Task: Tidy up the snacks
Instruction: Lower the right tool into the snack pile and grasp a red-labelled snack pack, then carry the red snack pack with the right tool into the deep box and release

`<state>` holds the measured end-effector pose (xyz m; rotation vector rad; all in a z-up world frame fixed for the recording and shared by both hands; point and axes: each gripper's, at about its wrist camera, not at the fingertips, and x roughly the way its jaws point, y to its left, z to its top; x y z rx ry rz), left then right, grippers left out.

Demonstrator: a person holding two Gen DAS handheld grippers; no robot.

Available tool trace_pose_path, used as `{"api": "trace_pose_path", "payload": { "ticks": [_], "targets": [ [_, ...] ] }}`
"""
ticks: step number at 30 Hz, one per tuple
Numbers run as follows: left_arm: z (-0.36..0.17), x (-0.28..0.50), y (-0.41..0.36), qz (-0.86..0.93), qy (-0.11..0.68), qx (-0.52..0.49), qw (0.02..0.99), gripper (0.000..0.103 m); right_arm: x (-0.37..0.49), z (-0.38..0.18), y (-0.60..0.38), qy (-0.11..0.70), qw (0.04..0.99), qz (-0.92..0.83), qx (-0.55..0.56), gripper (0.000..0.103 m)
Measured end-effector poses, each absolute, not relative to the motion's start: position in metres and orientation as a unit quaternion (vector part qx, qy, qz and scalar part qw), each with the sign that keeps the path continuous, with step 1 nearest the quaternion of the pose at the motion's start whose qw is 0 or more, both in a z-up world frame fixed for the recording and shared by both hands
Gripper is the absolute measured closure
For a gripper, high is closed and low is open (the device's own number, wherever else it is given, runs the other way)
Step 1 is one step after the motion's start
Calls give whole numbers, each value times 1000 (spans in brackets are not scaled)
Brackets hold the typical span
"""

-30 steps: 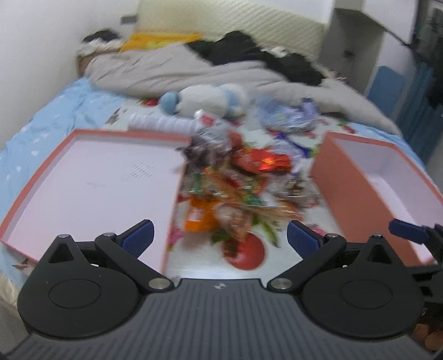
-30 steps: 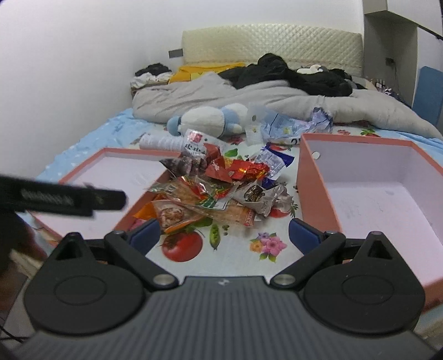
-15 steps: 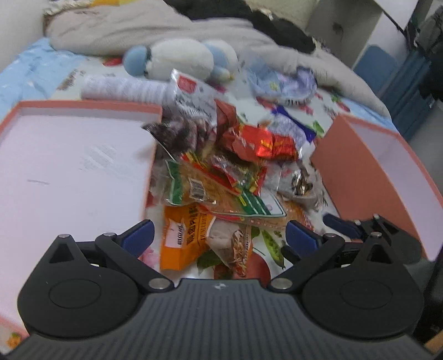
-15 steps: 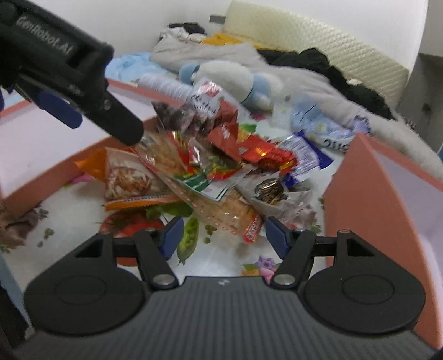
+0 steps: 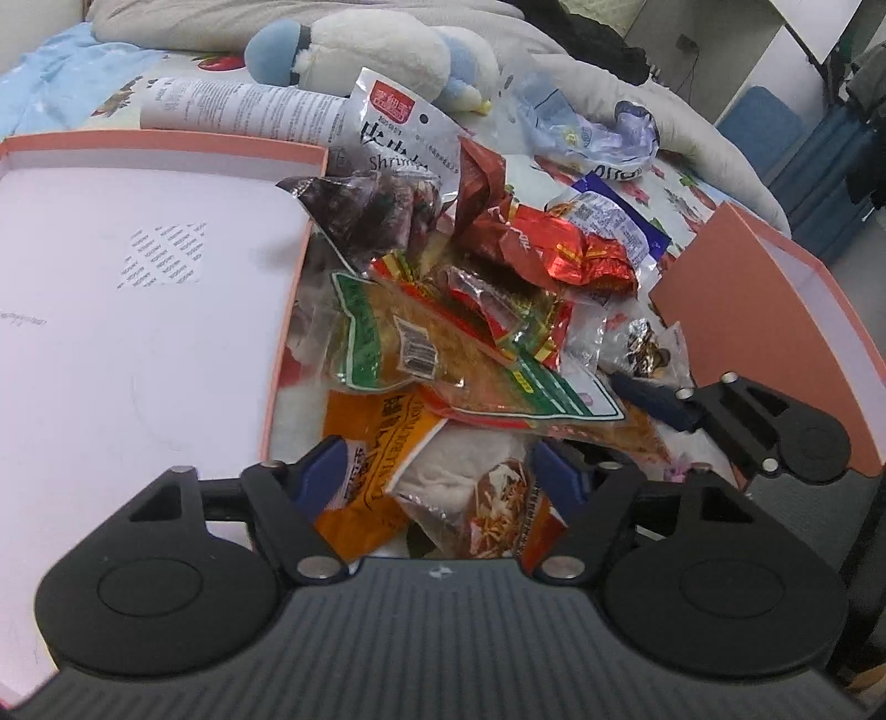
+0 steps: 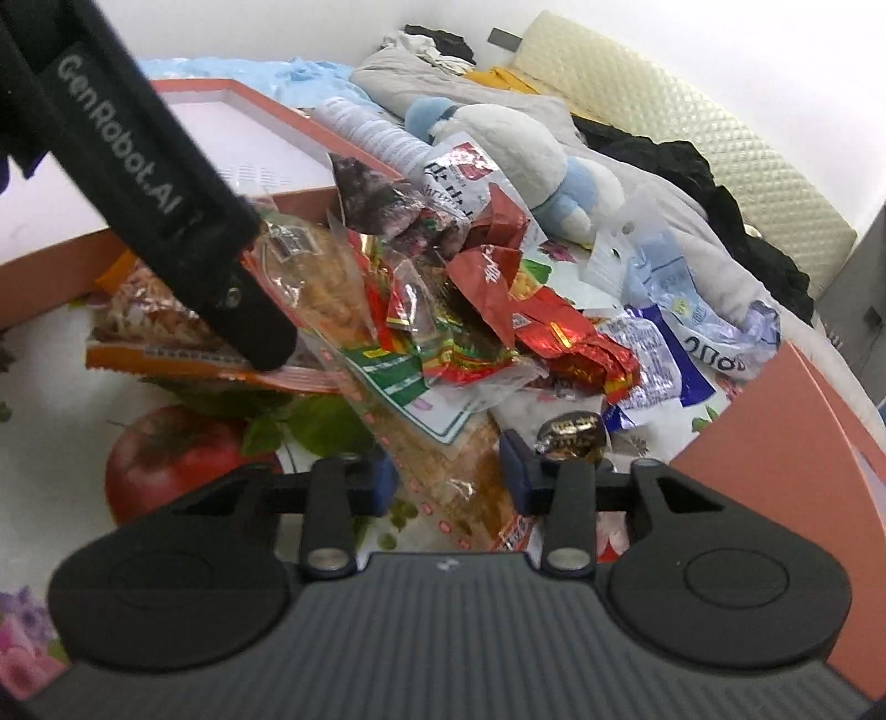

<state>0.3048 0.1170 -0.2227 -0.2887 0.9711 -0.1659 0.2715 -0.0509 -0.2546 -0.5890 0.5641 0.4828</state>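
Note:
A pile of snack packets [image 5: 476, 288] lies on the fruit-print sheet between two pink boxes. My left gripper [image 5: 437, 476] is open, its blue fingertips on either side of an orange noodle-snack packet [image 5: 387, 443]. My right gripper [image 6: 448, 471] is partly closed around the end of a long clear packet with a green label [image 6: 443, 443]; I cannot tell if the pads touch it. The left gripper's black body [image 6: 166, 205] crosses the right wrist view. The right gripper [image 5: 653, 399] shows in the left wrist view.
A shallow pink box lid [image 5: 138, 310] lies to the left of the pile and a deeper pink box [image 5: 775, 332] to the right. A white and blue plush toy [image 5: 376, 50], a grey duvet and dark clothes lie behind. A white wall is on the left.
Both grippers have moved down and forward into the pile. The left fingers have narrowed around the orange packet. The right fingers have closed in around the long clear packet.

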Motion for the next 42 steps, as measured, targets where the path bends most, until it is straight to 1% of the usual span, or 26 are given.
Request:
{"api": "trace_pose_path", "payload": {
  "ticks": [1, 4, 9, 14, 22, 24, 25, 34, 42],
  "targets": [
    [-222, 305, 117, -80, 463, -138, 872, 31, 272, -255, -50, 269, 889, 233, -288, 75],
    [-219, 306, 114, -75, 462, -136, 873, 36, 272, -252, -49, 268, 888, 234, -293, 83],
    [-214, 298, 115, -63, 463, -143, 872, 40, 268, -239, -57, 279, 890, 238, -269, 89],
    [-207, 280, 113, -47, 458, -141, 876, 41, 253, -224, -69, 300, 891, 243, -240, 90],
    [-191, 231, 113, -23, 442, -150, 884, 41, 212, -206, -83, 312, 894, 239, -216, 91],
    [-185, 220, 111, -18, 436, -148, 888, 41, 206, -199, -91, 328, 895, 245, -176, 92],
    [-182, 215, 110, -16, 433, -148, 889, 41, 204, -195, -96, 334, 897, 246, -155, 95],
    [-161, 181, 96, 7, 413, -135, 901, 41, 180, -169, -125, 318, 919, 209, -99, 97],
    [-124, 157, 77, 4, 385, -145, 912, 41, 156, -133, -151, 308, 931, 192, -35, 97]
  ]
}}
